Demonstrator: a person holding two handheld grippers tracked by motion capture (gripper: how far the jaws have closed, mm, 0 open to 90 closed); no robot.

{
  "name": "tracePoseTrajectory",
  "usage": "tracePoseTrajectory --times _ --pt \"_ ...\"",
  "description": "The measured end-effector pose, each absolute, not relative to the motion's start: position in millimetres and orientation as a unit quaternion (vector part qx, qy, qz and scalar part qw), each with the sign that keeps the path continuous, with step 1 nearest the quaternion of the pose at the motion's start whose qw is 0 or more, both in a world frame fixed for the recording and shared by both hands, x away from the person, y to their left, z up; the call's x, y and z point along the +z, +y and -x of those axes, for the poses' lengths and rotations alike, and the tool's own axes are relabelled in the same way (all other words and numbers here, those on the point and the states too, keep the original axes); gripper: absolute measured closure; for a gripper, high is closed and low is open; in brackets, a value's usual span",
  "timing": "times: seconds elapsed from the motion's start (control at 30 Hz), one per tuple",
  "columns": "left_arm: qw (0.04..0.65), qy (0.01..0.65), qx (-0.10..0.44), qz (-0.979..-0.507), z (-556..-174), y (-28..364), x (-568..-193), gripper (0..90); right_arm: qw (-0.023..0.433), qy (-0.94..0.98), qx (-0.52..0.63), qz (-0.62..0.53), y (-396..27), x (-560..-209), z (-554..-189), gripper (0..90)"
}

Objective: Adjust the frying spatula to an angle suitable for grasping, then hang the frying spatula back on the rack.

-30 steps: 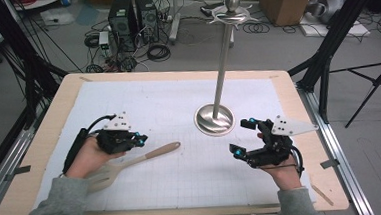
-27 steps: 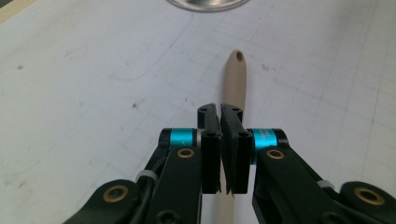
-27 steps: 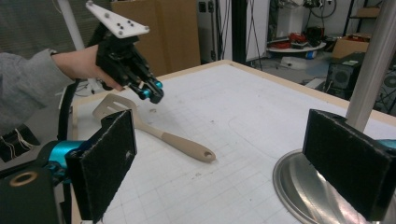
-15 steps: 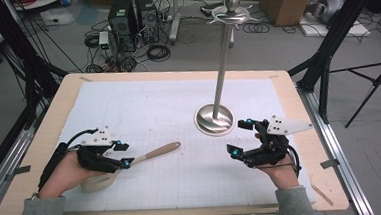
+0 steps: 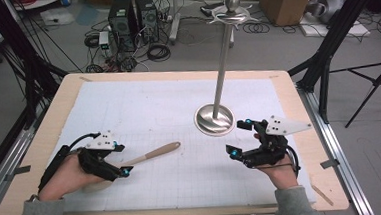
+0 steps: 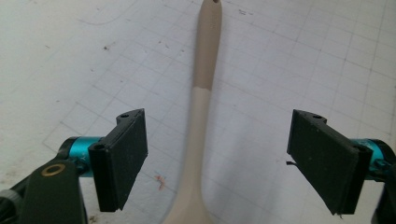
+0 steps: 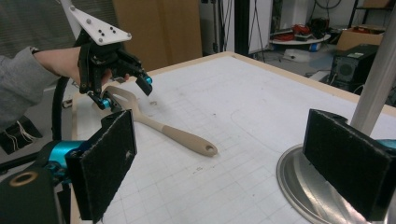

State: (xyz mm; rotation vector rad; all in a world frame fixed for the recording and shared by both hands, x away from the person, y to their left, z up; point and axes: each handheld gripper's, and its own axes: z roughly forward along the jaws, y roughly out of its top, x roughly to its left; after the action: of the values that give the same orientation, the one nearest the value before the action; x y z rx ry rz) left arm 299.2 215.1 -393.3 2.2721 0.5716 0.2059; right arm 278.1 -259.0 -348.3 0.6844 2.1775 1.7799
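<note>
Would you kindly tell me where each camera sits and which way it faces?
High view: above the person's side, looking forward and down on the table; both forearms, left gripper, right gripper.
Left gripper view: on that gripper, looking down along the wooden spoon handle between its open jaws.
Right gripper view: low, level across the table toward the left gripper; its own open jaws flank the stand base.
All share the spoon.

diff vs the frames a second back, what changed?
The left gripper let go of the wooden spatula: its jaws have just been opening and now straddle the neck without touching, and the hand shifted toward the table's left edge. The spatula now lies flat on the mat. The right gripper and metal stand are unchanged.
</note>
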Motion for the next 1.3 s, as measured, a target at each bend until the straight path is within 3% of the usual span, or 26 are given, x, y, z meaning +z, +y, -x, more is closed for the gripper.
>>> tracePoseTrajectory --times 0.8,1.3 --pt "0.339 0.211 0.070 -0.914 -308.1 210.2 -407.0 27.2 0.124 0.746 0.610 -0.238 -259.9 -348.0 -275.8 8.5" --pt "0.304 0.222 0.059 -0.925 -316.6 206.8 -413.7 40.7 0.126 0.748 0.607 -0.236 -260.6 -348.8 -272.9 8.4"
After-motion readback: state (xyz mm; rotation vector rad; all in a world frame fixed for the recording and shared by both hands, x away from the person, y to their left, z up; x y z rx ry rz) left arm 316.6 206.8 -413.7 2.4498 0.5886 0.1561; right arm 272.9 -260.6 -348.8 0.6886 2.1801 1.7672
